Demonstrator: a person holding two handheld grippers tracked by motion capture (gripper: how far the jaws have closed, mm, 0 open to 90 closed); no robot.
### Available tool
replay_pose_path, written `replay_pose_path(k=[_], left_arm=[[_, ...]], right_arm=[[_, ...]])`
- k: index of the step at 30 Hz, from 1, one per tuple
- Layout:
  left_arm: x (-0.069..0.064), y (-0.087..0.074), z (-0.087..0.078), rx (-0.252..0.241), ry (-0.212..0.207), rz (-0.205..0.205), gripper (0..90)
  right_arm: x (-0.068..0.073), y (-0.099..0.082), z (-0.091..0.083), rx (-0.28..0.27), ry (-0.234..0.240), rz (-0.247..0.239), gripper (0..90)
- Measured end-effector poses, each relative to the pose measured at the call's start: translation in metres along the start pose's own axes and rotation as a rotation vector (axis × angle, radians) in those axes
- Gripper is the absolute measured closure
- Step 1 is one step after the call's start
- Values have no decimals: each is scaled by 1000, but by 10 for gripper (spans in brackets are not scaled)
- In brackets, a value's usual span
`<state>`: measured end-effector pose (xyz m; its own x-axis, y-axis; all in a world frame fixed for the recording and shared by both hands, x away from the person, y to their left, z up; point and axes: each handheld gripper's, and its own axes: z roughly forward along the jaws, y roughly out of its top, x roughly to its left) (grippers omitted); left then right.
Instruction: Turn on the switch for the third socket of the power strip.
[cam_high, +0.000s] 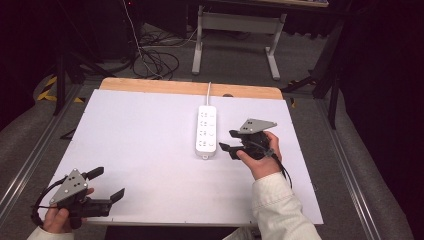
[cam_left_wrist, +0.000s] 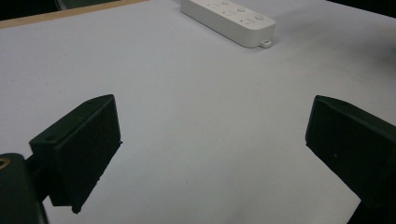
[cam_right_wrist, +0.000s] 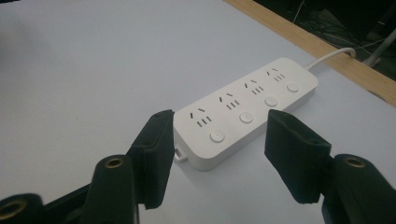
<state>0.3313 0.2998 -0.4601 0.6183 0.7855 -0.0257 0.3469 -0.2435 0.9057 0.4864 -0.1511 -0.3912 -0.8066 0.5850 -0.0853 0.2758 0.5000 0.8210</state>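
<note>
White-topped table (cam_high: 150, 150) with a wood strip along the 12 o'clock edge, grey floor and tangled cables behind it, left gripper (cam_high: 109, 184) down at 7 o'clock spread wide on nothing, power strip (cam_high: 206, 131) near centre, right gripper (cam_high: 227, 140) at its 4 o'clock, jaws apart, empty.

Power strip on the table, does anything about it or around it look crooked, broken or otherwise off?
Nothing stands out. The white power strip lies flat on the white table, its cord running off the far edge, sockets unused. Both grippers are open and holding nothing: the right gripper beside the strip, the left gripper at the near corner.
</note>
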Motion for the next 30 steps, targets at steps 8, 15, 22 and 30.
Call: replay_pose_path(k=[8, 15, 22, 30], left_arm=[[0, 0, 0, 1, 1, 2, 39], [0, 0, 0, 2, 2, 1, 39], [0, 0, 0, 3, 3, 0, 38], [0, 0, 0, 3, 3, 3, 37]], right_arm=[[-5, 12, 15, 14, 2, -1, 445], [-13, 19, 26, 26, 5, 7, 493], [-20, 23, 35, 31, -1, 14, 571], [-24, 25, 42, 49, 12, -6, 775]])
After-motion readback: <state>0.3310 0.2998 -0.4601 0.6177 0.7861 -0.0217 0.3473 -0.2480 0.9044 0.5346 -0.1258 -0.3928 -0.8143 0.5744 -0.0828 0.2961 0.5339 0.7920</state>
